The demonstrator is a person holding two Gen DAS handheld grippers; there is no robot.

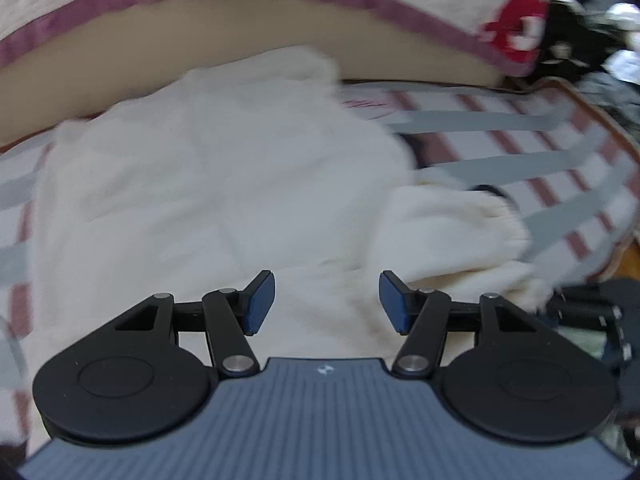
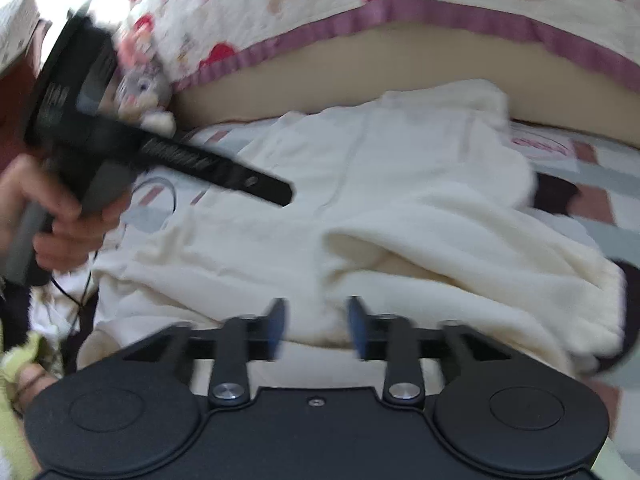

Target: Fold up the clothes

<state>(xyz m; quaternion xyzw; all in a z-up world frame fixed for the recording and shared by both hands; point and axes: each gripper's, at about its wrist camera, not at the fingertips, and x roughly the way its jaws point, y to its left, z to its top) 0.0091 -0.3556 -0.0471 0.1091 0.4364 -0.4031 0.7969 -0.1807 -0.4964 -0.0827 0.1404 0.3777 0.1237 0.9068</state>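
Cream garment (image 1: 208, 184) between open left tongs (image 1: 327, 304), striped sheet (image 1: 520, 160) beyond.

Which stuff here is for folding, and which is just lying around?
For the folding:
- white garment
- left gripper
- right gripper

Just lying about:
- stuffed toy
- patterned quilt
- striped bedsheet
- dark clutter

The white garment (image 2: 400, 208) looked like soft, fleecy cloth with a matt surface. The checked bed sheet (image 1: 520, 148) was smooth woven cloth. The left gripper (image 1: 327, 304) was matt black plastic with shiny metal pins and blue rubbery pads (image 1: 262, 304).
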